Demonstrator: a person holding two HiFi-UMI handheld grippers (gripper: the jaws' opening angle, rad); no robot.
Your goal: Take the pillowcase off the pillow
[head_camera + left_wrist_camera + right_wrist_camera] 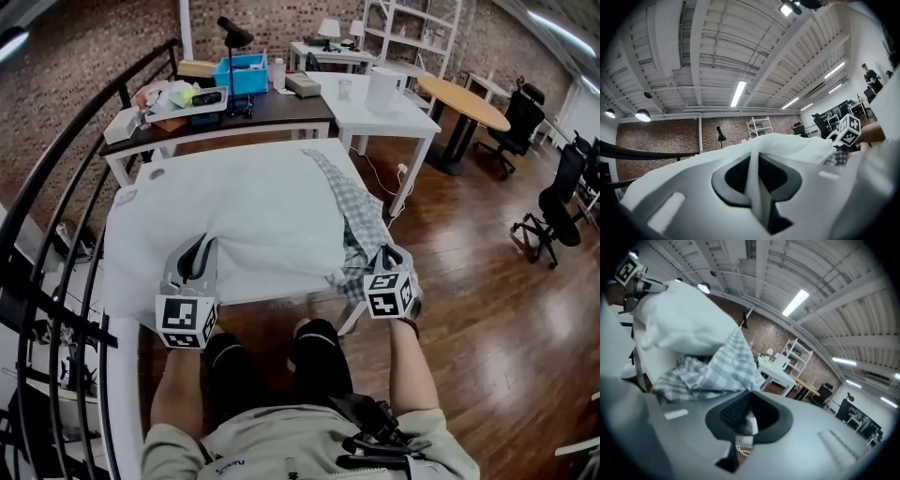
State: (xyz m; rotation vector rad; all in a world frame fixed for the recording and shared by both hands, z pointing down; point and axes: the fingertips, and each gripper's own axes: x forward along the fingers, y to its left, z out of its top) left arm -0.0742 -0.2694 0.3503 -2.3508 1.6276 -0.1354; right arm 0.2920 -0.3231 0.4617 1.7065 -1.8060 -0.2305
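**Two grippers, both clamped on cloth**

Both of your grippers are closed on fabric at the near edge of the table (125, 239). Your left gripper (200, 246) has its jaws pinched on a raised fold of the white pillow (253, 211); in the left gripper view that fold stands upright between the pads (736, 176) and runs on up into the pillow's bulk (787, 143). Your right gripper (382, 251) has its jaws nearly together on a thin bit of the checked case (361, 225), seen squeezed between the ribbed pads (733, 412) in the right gripper view.

The pillow lies flat across the table, filling most of it. The case is bunched along the pillow's right end, from the far corner down to your right gripper, with the near part hanging over the table's edge. In the right gripper view the case (724, 369) spills out from under the white pillow (679, 319).

Your knees (314, 342) sit just below the table edge, between the two grippers. Beyond the table stands a dark desk (272, 108) with a blue bin (242, 73) and a black lamp (232, 37) on it.
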